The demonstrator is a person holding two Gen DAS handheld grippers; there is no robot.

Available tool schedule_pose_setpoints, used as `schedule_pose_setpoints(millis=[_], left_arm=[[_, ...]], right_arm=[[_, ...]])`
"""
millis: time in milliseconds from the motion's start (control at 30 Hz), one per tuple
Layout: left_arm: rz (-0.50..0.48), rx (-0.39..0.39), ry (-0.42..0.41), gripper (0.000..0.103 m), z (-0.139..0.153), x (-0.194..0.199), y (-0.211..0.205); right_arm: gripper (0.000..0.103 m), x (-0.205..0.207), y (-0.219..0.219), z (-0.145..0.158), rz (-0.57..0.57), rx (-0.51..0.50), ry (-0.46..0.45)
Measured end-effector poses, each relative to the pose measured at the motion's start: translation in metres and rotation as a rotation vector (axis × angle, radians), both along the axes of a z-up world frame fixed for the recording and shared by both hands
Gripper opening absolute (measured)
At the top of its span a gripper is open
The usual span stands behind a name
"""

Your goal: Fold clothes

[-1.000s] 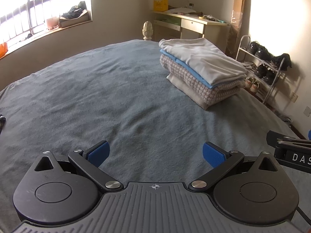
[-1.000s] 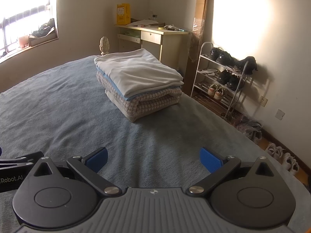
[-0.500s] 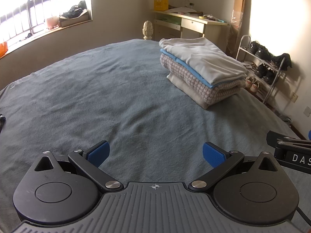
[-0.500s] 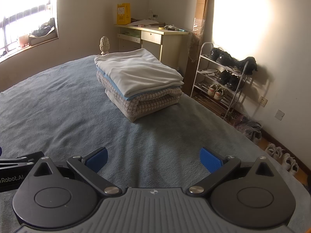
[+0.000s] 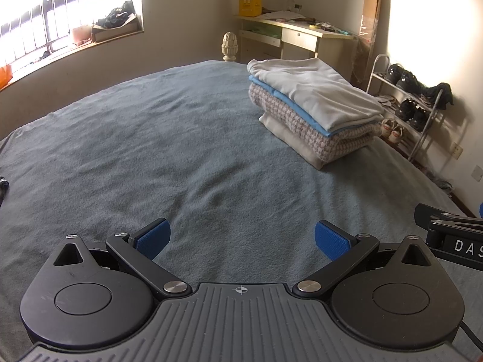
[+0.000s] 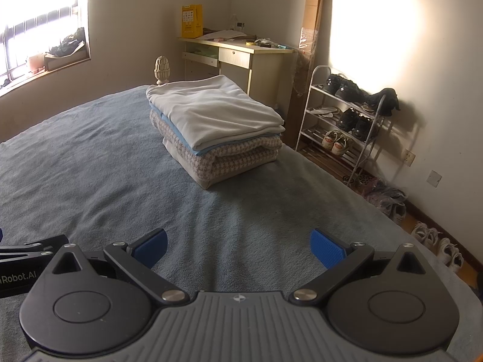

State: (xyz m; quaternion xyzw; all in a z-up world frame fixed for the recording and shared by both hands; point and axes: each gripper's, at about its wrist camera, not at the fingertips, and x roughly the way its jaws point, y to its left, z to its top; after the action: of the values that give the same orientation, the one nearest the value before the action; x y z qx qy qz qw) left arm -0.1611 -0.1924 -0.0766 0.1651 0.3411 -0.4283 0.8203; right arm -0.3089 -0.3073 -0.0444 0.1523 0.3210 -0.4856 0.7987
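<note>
Blue-padded left gripper [image 5: 241,238] and right gripper [image 6: 238,246] both spread wide, grasping nothing, over the grey bedspread [image 5: 151,157]. Ahead I see the folded clothes stack [image 6: 217,132] at the bed's far right; desk [image 6: 241,57] beyond.

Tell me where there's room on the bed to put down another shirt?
Nearly the whole grey bed cover is bare: the wide stretch between the open left gripper, the window-side wall and the folded stack. There is also bare cover in front of the open right gripper. Only the far right corner, under the stack, is taken.
</note>
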Motion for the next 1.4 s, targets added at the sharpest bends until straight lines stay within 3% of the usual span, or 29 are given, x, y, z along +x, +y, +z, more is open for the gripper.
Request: schedule_pose_setpoints(millis=[1400], left_arm=[[0.005,0.009,0.000,0.103,0.0007,-0.0007,0.0016]], right_arm=[[0.103,0.0008,0.0021,-0.0012,0.007,0.002,-0.002]])
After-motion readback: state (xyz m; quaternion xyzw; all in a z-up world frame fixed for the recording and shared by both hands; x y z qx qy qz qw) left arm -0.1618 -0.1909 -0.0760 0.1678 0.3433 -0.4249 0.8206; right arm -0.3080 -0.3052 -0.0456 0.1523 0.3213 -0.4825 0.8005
